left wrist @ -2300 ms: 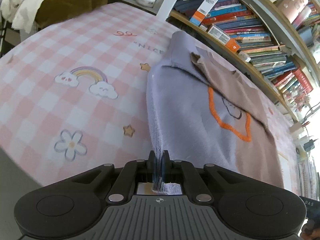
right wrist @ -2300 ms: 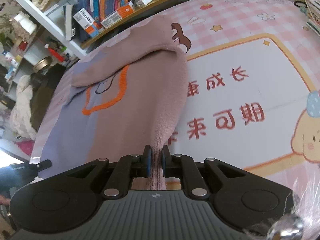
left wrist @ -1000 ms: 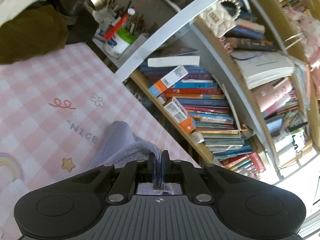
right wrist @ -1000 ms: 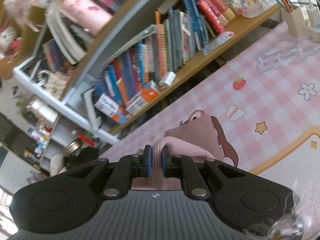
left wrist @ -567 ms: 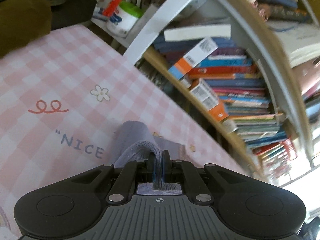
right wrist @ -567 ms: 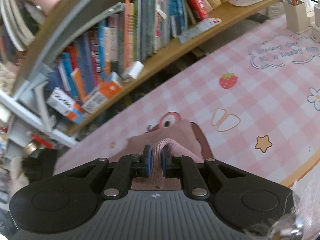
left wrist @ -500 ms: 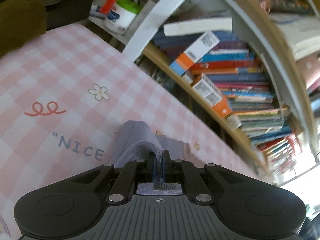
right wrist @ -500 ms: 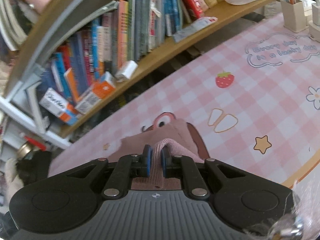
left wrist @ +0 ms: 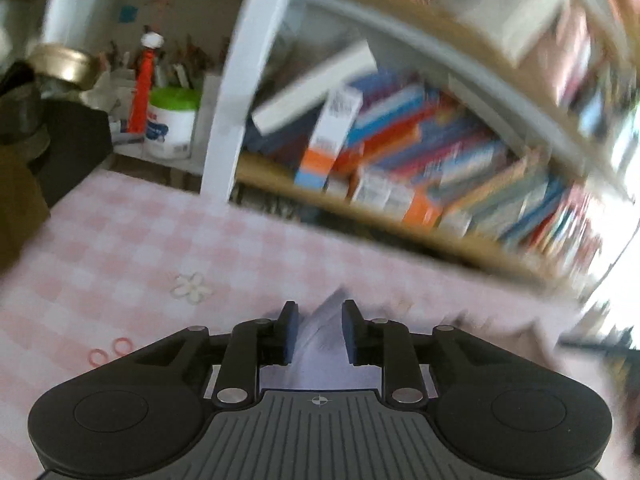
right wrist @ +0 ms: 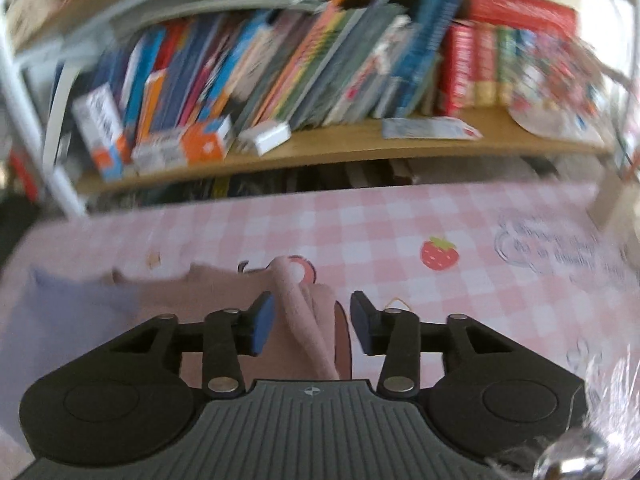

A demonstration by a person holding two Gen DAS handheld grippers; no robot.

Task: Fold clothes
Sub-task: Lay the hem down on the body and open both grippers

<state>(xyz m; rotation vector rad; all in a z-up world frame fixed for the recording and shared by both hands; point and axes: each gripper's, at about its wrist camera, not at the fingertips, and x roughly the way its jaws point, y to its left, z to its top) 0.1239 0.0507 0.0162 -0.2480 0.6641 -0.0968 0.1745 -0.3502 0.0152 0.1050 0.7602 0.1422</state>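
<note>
The left gripper (left wrist: 317,330) stands spread apart, its blue-padded jaws gaping with nothing pinched between them. In the gap shows the lilac side of the sweater (left wrist: 320,356), a soft knit lying on the pink checked bench (left wrist: 132,248) close to its far edge, below the bookshelf (left wrist: 400,168). The view is blurred, so finer texture on that side is hard to read.

In the right wrist view the sweater (right wrist: 224,292) spreads flat from a lilac panel on the left to a dusty pink-brown panel in the middle. A thick ribbed pink edge (right wrist: 296,312), rolled like a cord, rises between the jaws of the right gripper (right wrist: 312,330). That gripper is also released: its pads stand clear on both sides of the rib, gripping nothing.

The cloth looks light, limp and slightly fuzzy, so it should drape and sag rather than hold a shape, and it is not fragile. The ribbed hem or a doubled corner looks like the surest place to hold, thicker and less likely to slip than a single layer. The bench cover looks smooth, printed with a strawberry (right wrist: 439,253) and a small flower (left wrist: 191,287).
</note>
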